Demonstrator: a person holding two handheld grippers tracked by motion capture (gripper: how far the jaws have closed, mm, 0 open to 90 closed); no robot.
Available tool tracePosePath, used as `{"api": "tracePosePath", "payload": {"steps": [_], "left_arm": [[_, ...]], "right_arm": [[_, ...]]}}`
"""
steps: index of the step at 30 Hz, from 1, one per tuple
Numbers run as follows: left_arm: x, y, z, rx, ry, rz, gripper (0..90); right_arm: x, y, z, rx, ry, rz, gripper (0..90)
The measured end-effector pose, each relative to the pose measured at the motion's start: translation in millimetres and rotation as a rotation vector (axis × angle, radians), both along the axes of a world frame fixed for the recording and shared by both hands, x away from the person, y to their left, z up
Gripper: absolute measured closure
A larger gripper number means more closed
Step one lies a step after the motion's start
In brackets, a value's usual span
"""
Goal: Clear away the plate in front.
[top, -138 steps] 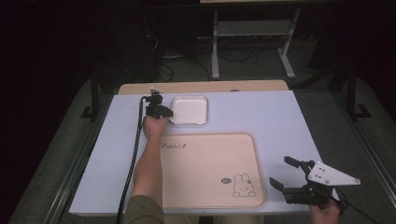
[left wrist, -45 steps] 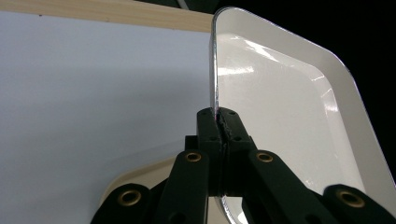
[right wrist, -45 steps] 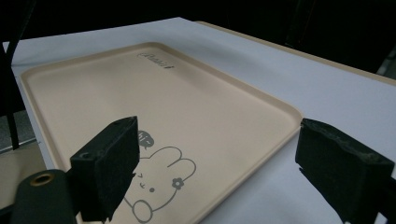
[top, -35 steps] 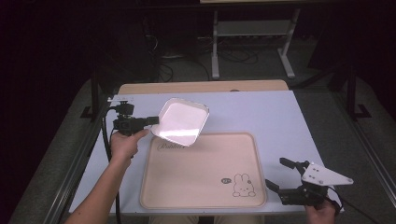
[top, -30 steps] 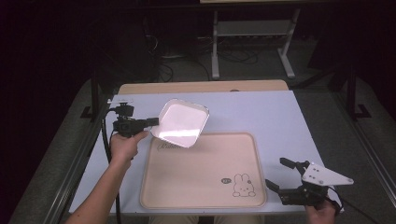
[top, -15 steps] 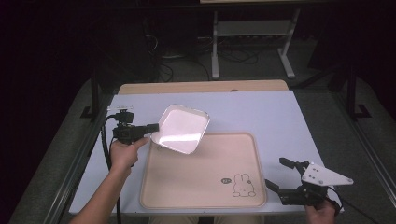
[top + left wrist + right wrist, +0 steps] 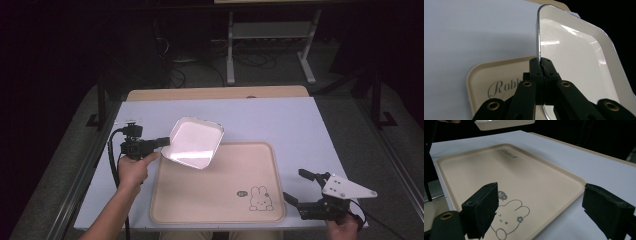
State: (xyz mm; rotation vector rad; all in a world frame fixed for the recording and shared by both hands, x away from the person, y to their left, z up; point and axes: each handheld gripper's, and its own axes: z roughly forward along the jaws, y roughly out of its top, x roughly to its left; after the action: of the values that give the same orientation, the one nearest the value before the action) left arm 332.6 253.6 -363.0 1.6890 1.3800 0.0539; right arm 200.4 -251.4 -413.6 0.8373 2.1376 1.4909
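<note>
A white square plate [image 7: 194, 142] hangs tilted in the air above the far left corner of a beige tray [image 7: 225, 200] printed with a rabbit. My left gripper [image 7: 162, 142] is shut on the plate's left rim, and in the left gripper view the rim of the plate [image 7: 579, 57] stands pinched between the left gripper [image 7: 542, 65] jaws. My right gripper [image 7: 300, 187] stands open at the table's near right, just off the tray's right corner. In the right gripper view its jaws [image 7: 541, 207] frame the rabbit drawing on the tray [image 7: 499, 172], with nothing between them.
The pale blue table [image 7: 280, 120] has a wooden strip [image 7: 215, 93] along its far edge. Black frame rails run down both sides. A metal stand [image 7: 270, 40] and cables lie on the dark floor beyond.
The left gripper has carried the plate a little lower and toward the tray, and the plate has levelled somewhat. The right gripper has stayed where it was.
</note>
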Motion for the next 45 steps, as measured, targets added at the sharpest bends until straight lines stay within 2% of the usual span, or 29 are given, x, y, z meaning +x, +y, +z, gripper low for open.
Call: {"api": "tracePosePath", "payload": {"steps": [13, 17, 18, 30, 45], "left_arm": [[-14.4, -6.3, -12.0, 0.008, 0.014, 0.011, 89.0], [-18.0, -9.3, -18.7, -0.003, 0.029, 0.011, 89.0], [-19.5, -11.2, -21.8, 0.009, 0.032, 0.013, 89.0], [-28.6, -24.0, -41.5, 0.004, 0.064, 0.014, 89.0], [-32.9, -27.8, -51.6, 0.008, 0.068, 0.039, 89.0]], "right_arm": [[0.1, 0.9, -0.2, 0.001, 0.0, 0.006, 12.9], [0.1, 0.9, -0.5, 0.0, 0.001, 0.004, 12.9], [0.2, 0.9, -0.5, 0.0, 0.001, 0.004, 12.9], [-0.1, 0.8, -0.4, 0.002, 0.002, 0.007, 12.9], [0.1, 1.6, 0.3, 0.004, -0.001, 0.014, 12.8]]}}
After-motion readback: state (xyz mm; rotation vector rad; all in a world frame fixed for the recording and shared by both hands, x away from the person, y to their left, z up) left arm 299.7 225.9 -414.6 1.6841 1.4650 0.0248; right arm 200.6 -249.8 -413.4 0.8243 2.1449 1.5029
